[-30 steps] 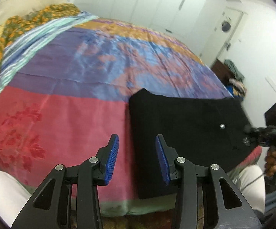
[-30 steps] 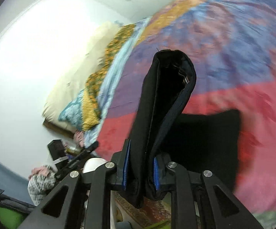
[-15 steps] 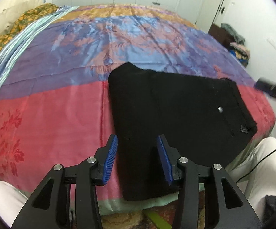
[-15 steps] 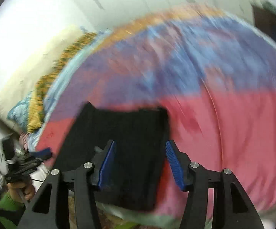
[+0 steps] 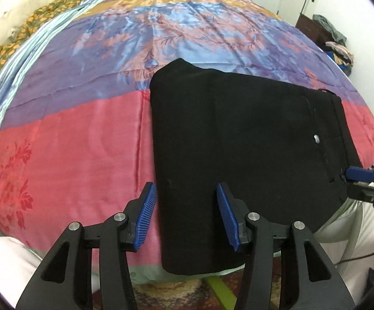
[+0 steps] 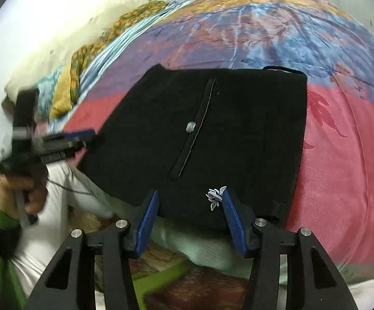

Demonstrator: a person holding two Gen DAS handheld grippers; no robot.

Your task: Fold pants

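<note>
Black pants folded flat on bed, lower frame; left gripper jaws opening, right gripper jaws closing, both empty. Better to pinch near edge squarely.

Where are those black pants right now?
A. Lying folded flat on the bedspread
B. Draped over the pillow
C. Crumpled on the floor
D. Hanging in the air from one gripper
A: the pants lie flat as a folded block on the bedspread, with neither gripper's pads pressing on them.
</note>
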